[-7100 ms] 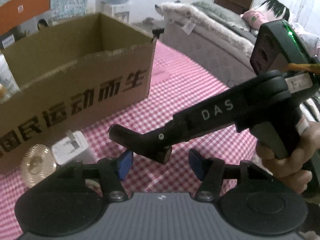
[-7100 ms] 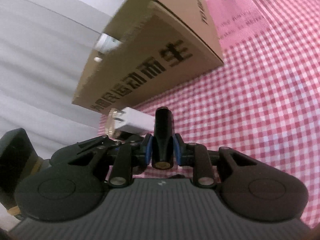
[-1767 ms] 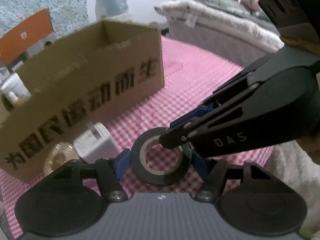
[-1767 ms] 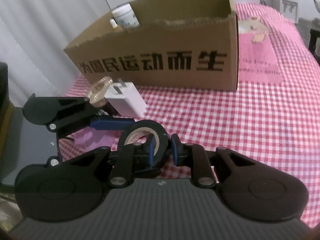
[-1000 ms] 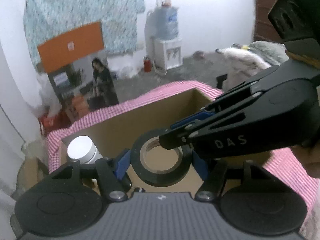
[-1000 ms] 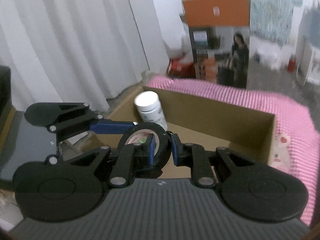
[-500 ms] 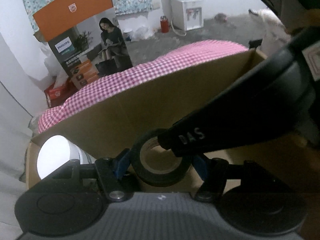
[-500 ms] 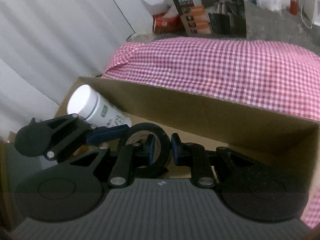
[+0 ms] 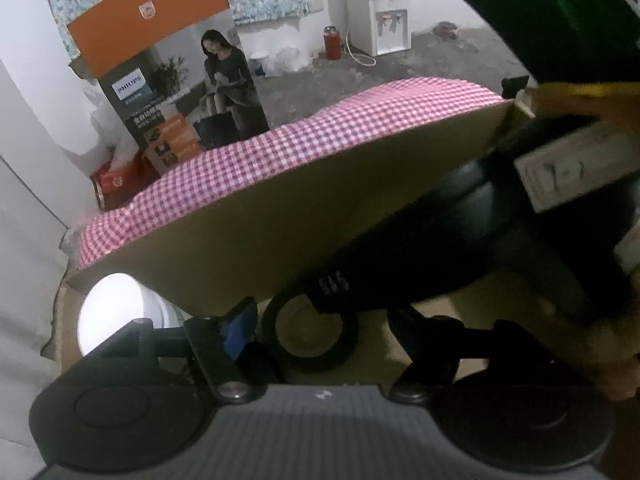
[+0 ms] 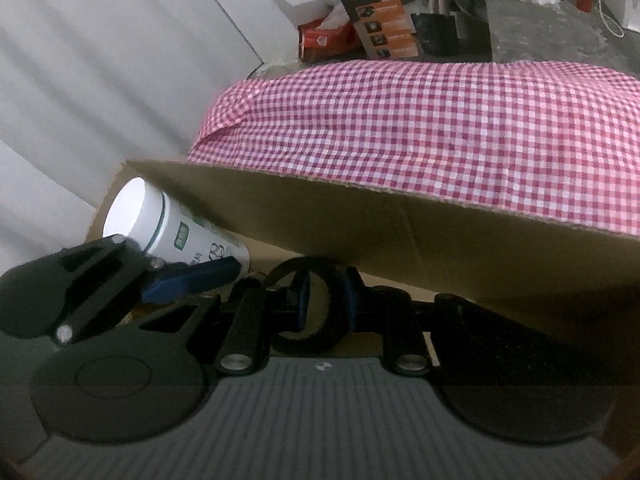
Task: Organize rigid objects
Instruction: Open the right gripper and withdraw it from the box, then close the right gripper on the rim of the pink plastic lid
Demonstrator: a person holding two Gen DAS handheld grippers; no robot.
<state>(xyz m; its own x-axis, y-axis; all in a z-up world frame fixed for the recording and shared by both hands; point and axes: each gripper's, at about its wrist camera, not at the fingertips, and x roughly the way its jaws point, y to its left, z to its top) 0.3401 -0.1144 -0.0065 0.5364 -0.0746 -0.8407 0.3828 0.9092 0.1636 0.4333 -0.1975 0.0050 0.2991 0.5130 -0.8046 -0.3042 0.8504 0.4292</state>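
Tape roll (image 9: 311, 336) lowered into cardboard box (image 9: 280, 216).

Right claw (image 10: 323, 302) pinching tape roll (image 10: 308, 336) inside box (image 10: 400, 232)

A: In the left wrist view, the right tongs' dark, blurred body covers the upper rim of the tape roll (image 9: 310, 338); the lettering on it is unreadable.

B: The cardboard box (image 9: 280, 236) wall hides most of the white bottle (image 9: 110, 316) at lower left. In the right wrist view, the bottle's label is too small to read.
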